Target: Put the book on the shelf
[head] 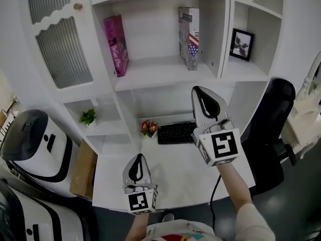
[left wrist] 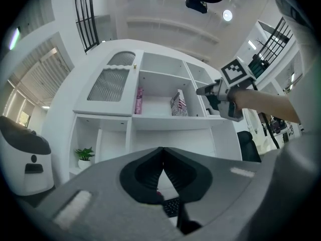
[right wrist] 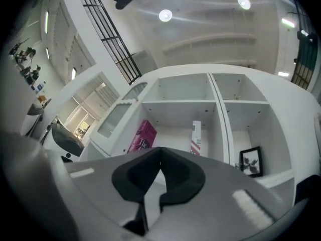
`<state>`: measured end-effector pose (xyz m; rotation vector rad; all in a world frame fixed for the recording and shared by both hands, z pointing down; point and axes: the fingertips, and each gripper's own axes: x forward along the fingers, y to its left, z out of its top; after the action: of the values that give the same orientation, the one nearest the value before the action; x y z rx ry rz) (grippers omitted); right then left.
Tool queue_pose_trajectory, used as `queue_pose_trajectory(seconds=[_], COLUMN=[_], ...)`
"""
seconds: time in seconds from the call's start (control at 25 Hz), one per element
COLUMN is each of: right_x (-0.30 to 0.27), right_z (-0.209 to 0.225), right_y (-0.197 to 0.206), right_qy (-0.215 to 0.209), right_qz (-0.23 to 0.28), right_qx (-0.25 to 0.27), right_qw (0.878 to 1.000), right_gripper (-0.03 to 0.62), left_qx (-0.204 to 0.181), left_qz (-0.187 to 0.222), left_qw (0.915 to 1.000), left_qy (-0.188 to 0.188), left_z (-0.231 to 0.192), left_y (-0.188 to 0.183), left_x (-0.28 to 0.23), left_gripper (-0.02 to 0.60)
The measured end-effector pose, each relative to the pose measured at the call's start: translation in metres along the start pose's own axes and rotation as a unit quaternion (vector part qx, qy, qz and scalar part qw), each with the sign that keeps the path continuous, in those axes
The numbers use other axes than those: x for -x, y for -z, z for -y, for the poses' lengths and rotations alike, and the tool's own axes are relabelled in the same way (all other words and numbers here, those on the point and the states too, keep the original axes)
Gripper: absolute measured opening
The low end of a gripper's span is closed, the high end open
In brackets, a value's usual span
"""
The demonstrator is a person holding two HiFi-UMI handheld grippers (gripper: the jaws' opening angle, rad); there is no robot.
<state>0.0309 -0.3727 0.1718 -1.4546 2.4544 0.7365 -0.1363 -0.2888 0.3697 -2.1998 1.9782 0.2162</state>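
Two books stand upright on the middle shelf (head: 165, 69): a pink book (head: 116, 45) at its left side and a flag-patterned book (head: 189, 38) at its right side. My right gripper (head: 198, 89) hangs in the air below and in front of the flag-patterned book, shut with nothing between its jaws. In the right gripper view the closed jaws (right wrist: 160, 148) point up at the shelf, with the pink book (right wrist: 142, 137) and the flag-patterned book (right wrist: 195, 137) beyond them. My left gripper (head: 140, 156) is low over the white desk (head: 175, 179), shut and empty (left wrist: 161, 149).
A black keyboard (head: 176, 132) and a small flower pot (head: 148, 128) sit at the back of the desk. A framed picture (head: 242, 44) stands in the right shelf bay, a small plant (head: 88, 117) on a lower left shelf. A black chair (head: 273, 119) is at the right.
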Motion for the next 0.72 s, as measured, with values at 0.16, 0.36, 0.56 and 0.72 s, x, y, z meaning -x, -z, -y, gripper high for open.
queue_pose_trajectory(seconds=[0.16,0.36,0.56,0.72], right_x=[0.055,0.113,0.144,0.161], right_z=[-0.024,-0.053,-0.076,-0.089], right_y=[0.031,0.084,0.125,0.148], right_qy=[0.031,0.054,0.043,0.037], right_qz=[-0.010,-0.071,-0.121,-0.160], right_qx=[-0.032,-0.058,-0.078,-0.096], right_qw=[0.999,0.994,0.989,0.982], right_gripper=[0.002,0.000,0.000,0.000], left_qx=[-0.006,-0.014,-0.016,-0.004], left_qz=[0.005,0.015,0.011,0.006], left_qw=[0.9999,0.9998,0.9998,1.0000], left_qy=[-0.007,-0.007,0.003,0.002], left_z=[-0.002,0.001,0.010,0.011], left_y=[-0.003,-0.010,-0.003,0.003], left_x=[0.006,0.009,0.011,0.012], left_gripper=[-0.002,-0.002,-0.002,-0.002])
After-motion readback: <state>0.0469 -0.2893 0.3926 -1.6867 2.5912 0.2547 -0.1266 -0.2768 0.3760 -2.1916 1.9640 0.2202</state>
